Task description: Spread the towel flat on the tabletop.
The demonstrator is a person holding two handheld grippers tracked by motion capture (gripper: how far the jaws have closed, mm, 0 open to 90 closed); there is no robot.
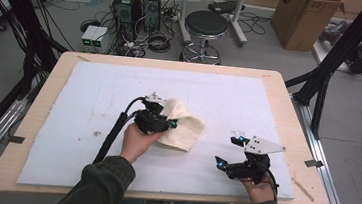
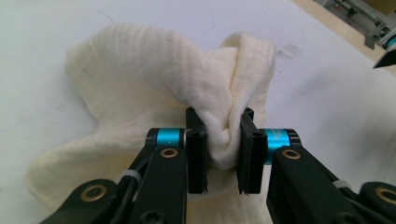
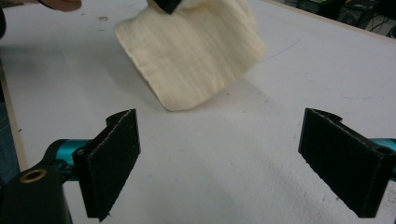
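Observation:
A cream cloth (image 1: 182,127) lies bunched near the middle of the white mat (image 1: 100,89). My left gripper (image 1: 166,114) is shut on a gathered fold of it; in the left gripper view the two black pads pinch the cream cloth (image 2: 223,140) between them, the left gripper (image 2: 224,154) pointing along the mat. Part of the cream cloth (image 3: 196,51) hangs lifted off the mat in the right gripper view. My right gripper (image 1: 229,151) rests at the front right, its jaws wide open with bare mat between the pads, right gripper (image 3: 217,154).
The mat covers a wooden table (image 1: 280,96). Beyond its far edge stand a black stool (image 1: 205,26), computer towers (image 1: 138,7) with cables, and a cardboard box (image 1: 302,18). A black frame post (image 1: 339,52) rises at the right.

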